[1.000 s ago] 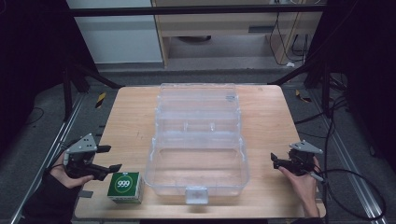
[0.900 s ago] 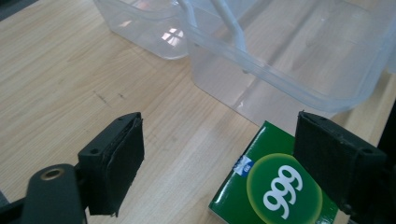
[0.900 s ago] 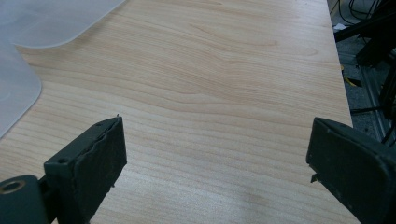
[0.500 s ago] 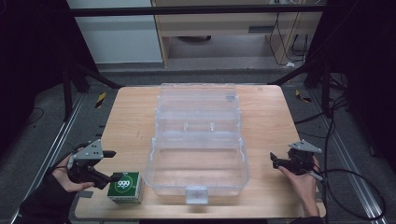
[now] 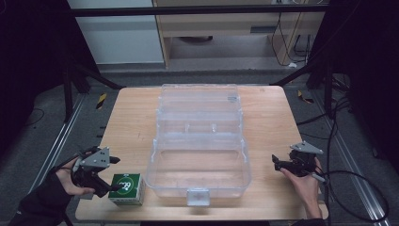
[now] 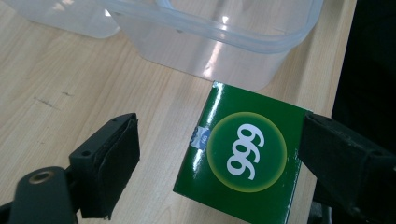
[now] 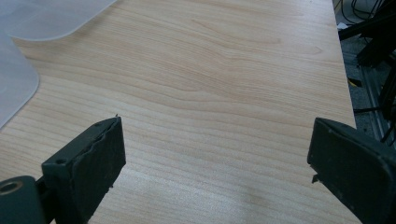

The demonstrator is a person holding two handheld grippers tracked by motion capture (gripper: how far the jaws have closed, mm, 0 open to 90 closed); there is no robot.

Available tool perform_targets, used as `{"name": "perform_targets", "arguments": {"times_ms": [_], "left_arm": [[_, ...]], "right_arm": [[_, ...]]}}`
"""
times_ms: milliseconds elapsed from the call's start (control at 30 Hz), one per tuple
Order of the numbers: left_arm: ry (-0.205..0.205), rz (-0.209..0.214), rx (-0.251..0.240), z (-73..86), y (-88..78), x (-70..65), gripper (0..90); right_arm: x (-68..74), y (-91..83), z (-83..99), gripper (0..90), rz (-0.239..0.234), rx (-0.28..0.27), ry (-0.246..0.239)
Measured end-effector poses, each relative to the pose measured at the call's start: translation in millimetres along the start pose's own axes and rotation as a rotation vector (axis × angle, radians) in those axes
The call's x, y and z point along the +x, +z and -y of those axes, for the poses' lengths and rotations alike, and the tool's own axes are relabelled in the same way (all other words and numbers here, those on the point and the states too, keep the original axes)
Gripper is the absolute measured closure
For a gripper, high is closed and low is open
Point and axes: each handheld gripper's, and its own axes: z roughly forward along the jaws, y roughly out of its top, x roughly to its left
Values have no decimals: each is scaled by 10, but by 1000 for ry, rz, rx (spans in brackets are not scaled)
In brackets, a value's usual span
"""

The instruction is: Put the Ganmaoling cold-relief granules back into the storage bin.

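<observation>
A green box marked 999 [image 5: 127,188] [image 6: 243,158] lies at the table's front left, next to the clear plastic case [image 5: 200,141]. My left gripper [image 5: 112,174] [image 6: 224,163] is open and straddles the box, one jaw near its right edge, the other well clear on the left. The case stands open with its lid folded back; its tub [image 6: 219,42] looks empty. My right gripper [image 5: 276,162] [image 7: 215,158] is open over bare wood at the right side of the table, with nothing between its jaws.
The wooden table [image 5: 131,117] has its right edge [image 7: 348,93] close to my right gripper. Cables and a dark frame lie off the table on the right [image 5: 339,122]. A corner of the case lid [image 7: 18,79] shows left of the right gripper.
My left gripper has moved toward the front and right, down to the green box, and now has its jaws on either side of it. The right gripper has stayed put.
</observation>
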Motion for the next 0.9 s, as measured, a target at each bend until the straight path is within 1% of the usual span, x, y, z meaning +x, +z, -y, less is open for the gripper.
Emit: {"name": "perform_targets", "arguments": {"times_ms": [267, 300, 333, 367, 467, 600, 900], "left_arm": [[51, 45, 50, -38, 74, -32, 115], [49, 48, 50, -42, 85, -37, 112], [59, 57, 62, -50, 94, -36, 109], [59, 61, 62, -54, 107, -42, 109], [65, 61, 74, -62, 121, -41, 110], [76, 67, 102, -61, 159, -43, 113], [94, 87, 123, -63, 226, -63, 94]], "right_arm": [[4, 6, 1, 42, -2, 9, -5], [3, 7, 1, 40, -2, 11, -6], [3, 8, 1, 40, -1, 11, -7], [2, 8, 1, 39, 0, 11, -8], [2, 8, 2, 38, -1, 12, -7], [3, 9, 2, 37, 0, 14, -8], [7, 11, 3, 28, -2, 21, -8]]}}
